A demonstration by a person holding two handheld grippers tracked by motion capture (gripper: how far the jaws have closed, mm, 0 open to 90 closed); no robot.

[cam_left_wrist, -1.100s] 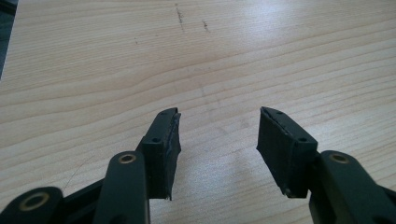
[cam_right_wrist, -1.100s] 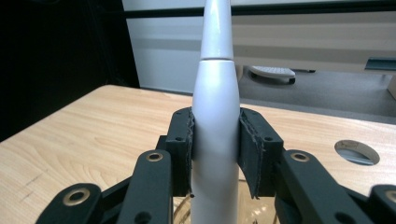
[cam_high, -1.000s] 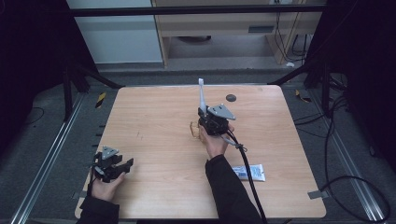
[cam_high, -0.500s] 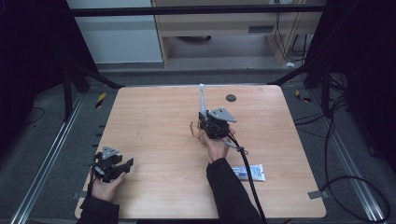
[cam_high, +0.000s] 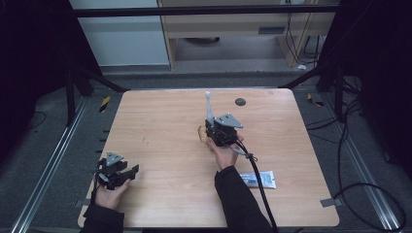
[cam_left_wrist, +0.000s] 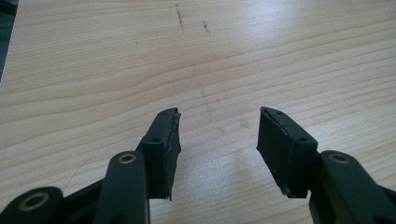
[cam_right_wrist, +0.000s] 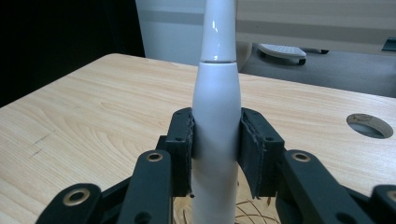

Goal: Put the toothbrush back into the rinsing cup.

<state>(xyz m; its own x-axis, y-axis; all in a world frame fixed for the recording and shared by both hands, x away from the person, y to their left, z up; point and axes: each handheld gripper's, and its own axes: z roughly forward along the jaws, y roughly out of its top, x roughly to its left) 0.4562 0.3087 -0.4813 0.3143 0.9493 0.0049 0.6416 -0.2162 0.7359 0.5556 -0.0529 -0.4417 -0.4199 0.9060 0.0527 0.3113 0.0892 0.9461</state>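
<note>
- White plastic, smooth and glossy: the electric toothbrush [cam_right_wrist: 215, 112] stands upright between the pads of the right tool [cam_right_wrist: 215, 154], which is clamped on its thicker handle part.
- In the right tool's own view the brush's top runs out of the picture, so its head is cut off there; its lower end drops behind the jaws and cannot be followed.
- From the high view the toothbrush [cam_high: 209, 108] rises near the middle of the desk [cam_high: 160, 116], with its narrow neck and small head pointing toward the far edge.
- A light woven or wooden thing [cam_high: 202, 134] sits just beside the right tool [cam_high: 217, 132]; it is mostly covered by the tool and hand, and what it is cannot be told.
- The left tool [cam_left_wrist: 218, 140] has its jaws spread wide with nothing but bare wood grain between them; from above it [cam_high: 116, 171] sits at the desk's near left corner, well apart from the brush.
- A tube of toothpaste [cam_high: 257, 179] lies flat near the right forearm, partly crossed by the black cable; its print is too small to read.
- A round dark hole [cam_high: 239, 101] marks the desk's far side.
</note>
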